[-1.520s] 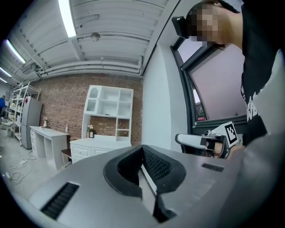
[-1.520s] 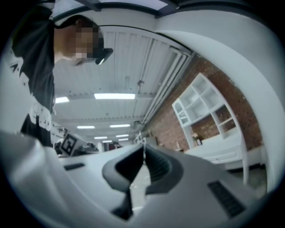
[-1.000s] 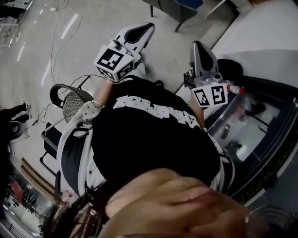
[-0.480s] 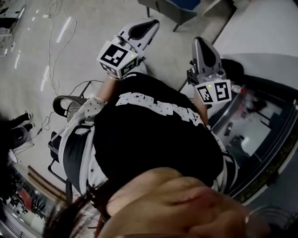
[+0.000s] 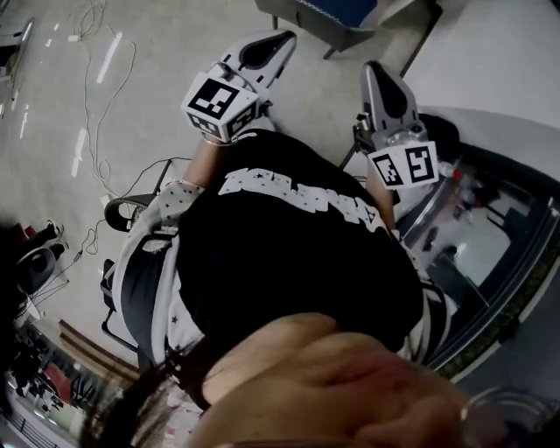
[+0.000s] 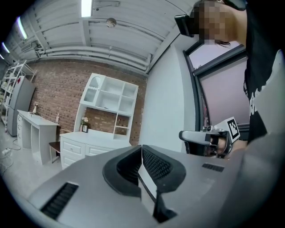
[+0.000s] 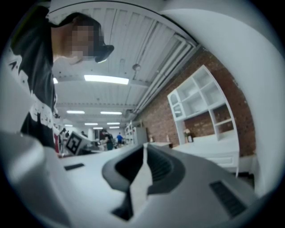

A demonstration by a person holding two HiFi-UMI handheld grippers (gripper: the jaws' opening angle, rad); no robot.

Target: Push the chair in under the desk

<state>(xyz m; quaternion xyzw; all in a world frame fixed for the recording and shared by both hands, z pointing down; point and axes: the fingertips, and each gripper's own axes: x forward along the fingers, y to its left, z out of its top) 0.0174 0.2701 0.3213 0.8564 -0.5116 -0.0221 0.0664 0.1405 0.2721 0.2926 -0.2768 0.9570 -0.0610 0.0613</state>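
Both grippers are held out level in front of the person's black shirt. My left gripper is shut with nothing between its jaws; the left gripper view shows its pads closed together. My right gripper is also shut and empty, its pads meeting. Far off in the left gripper view, a white desk stands by the brick wall with a dark-seated chair beside it. A blue-seated chair shows at the head view's top edge. Neither gripper touches a chair.
A black mesh chair stands behind the person at the left, with cables on the floor. A white cabinet with open shelves lines the brick wall. A white tabletop and a glass-topped case lie to the right.
The floor, the cables and the black mesh chair have slid down and back in the head view as the person moves on. Both grippers stay shut and keep their pose.
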